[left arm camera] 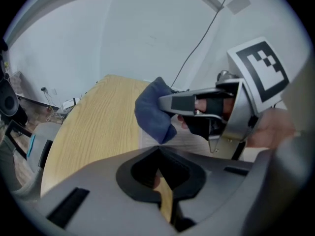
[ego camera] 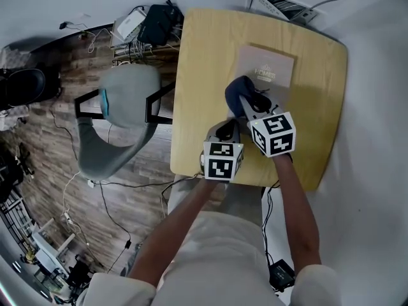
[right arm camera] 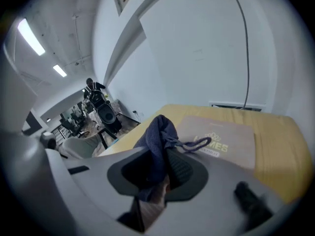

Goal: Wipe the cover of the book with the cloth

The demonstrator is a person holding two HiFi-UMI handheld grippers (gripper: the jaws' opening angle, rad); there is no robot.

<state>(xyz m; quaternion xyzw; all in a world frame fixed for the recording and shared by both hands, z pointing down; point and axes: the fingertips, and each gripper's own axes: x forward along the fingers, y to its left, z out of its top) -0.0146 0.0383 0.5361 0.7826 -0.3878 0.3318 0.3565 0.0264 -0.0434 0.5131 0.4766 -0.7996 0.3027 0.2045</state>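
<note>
Fingers [right arm camera: 184, 168] of our right gripper [right arm camera: 158, 168] pinch blue cloth [right arm camera: 155, 132] at book's [right arm camera: 221, 136] 7 o'clock corner, on table [ego camera: 319, 107]. Our left gripper's [left arm camera: 158, 176] fingers: pressed together, empty.

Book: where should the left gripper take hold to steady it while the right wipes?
Probably its left edge, past the cloth, coming low from the left. The book lies flat on the table with no overhang, so only the thin edge is offered, and the right gripper holds the cloth over its near-left corner.
</note>
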